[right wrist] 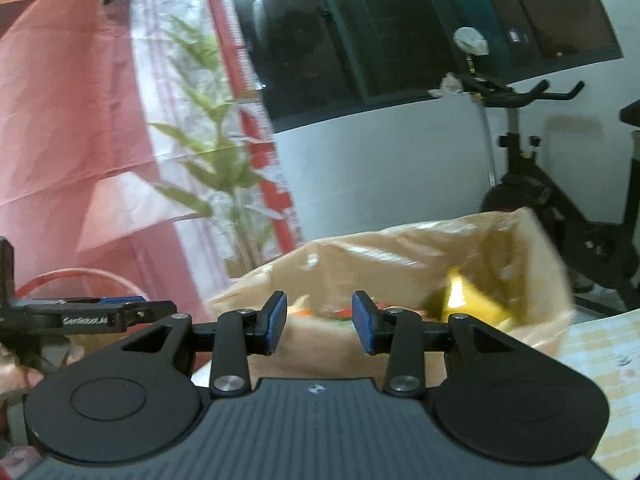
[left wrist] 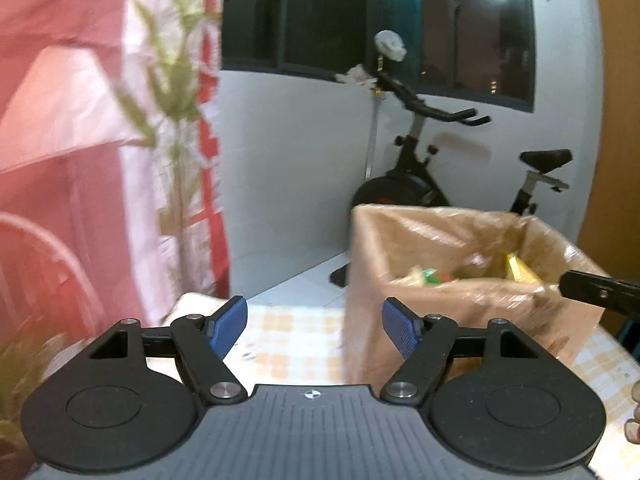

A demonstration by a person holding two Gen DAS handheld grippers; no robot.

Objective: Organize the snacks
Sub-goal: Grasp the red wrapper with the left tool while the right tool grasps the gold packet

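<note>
A brown cardboard box (left wrist: pixel 460 292) lined with a clear plastic bag stands on the checked tablecloth (left wrist: pixel 288 332). Inside it lie snack packets, one green and red (left wrist: pixel 432 276) and one yellow (left wrist: pixel 520 270). My left gripper (left wrist: pixel 314 328) is open beside the box's left wall, with nothing between its blue pads. In the right wrist view the box (right wrist: pixel 400 256) is straight ahead, blurred, with the yellow packet (right wrist: pixel 468 300) in it. My right gripper (right wrist: pixel 320 322) is open just before the box's near rim, holding nothing. The left gripper (right wrist: pixel 152 308) shows side-on at the left.
An exercise bike (left wrist: pixel 432 168) stands behind the box against a white wall. A pink-red curtain (left wrist: pixel 72 120) and a green plant (left wrist: pixel 172 80) fill the left. A red chair back (right wrist: pixel 76 280) sits low on the left. A person's fingers (left wrist: pixel 634 412) show at the right edge.
</note>
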